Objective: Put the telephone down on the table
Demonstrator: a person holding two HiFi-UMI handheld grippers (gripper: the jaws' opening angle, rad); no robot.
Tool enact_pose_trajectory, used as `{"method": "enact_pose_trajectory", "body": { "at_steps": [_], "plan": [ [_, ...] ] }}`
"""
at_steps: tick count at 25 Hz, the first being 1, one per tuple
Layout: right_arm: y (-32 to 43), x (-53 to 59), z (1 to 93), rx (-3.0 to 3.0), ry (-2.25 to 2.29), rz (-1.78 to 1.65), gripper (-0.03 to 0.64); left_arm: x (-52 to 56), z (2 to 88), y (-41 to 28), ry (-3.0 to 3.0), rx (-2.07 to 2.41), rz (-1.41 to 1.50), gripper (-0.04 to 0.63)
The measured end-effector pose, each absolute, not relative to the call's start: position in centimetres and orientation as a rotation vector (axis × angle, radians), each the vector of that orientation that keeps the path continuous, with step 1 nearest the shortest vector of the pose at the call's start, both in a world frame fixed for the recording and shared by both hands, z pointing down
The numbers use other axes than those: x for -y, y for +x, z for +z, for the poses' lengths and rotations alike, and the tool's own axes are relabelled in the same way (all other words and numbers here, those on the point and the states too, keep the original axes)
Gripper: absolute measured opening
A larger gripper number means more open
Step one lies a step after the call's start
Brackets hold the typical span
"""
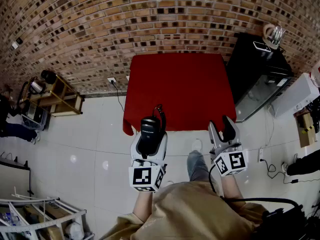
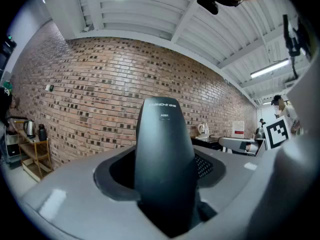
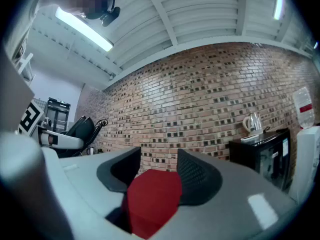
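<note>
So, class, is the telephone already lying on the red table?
No, the telephone is clamped upright in the jaws of the left gripper, held up off the red table.

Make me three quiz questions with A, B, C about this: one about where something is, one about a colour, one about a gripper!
1. Where is the telephone? A on a chair; B in the left gripper; C in a bag.
2. What colour is the table? A red; B blue; C green.
3. The right gripper is: A open, empty; B shut on a cup; C shut on the telephone.
Answers: B, the jaws clamp it; A, its top is red; A, nothing sits between its jaws.
</note>
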State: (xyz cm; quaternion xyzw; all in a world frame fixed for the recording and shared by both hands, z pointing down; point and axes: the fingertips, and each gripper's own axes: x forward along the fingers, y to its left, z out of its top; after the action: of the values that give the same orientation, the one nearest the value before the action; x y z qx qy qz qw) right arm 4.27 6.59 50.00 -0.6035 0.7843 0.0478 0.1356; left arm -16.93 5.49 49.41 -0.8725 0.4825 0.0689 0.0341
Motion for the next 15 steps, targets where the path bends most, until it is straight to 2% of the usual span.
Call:
{"method": "enact_pose_trajectory", "body": {
  "at_steps": [10, 15],
  "plan": [
    [15.8, 13.8, 47.3, -2.361, -1.652, 0.218, 0.218, 14.5, 48.8, -7.6, -2.64, -1.653, 0.106, 0.278],
    [18.3, 21.3, 49.9, -2.416, -1.581, 0.064, 0.218, 21.1, 51.9, -4.4, -2.659, -1.739, -0.013, 0.278]
  ]
}}
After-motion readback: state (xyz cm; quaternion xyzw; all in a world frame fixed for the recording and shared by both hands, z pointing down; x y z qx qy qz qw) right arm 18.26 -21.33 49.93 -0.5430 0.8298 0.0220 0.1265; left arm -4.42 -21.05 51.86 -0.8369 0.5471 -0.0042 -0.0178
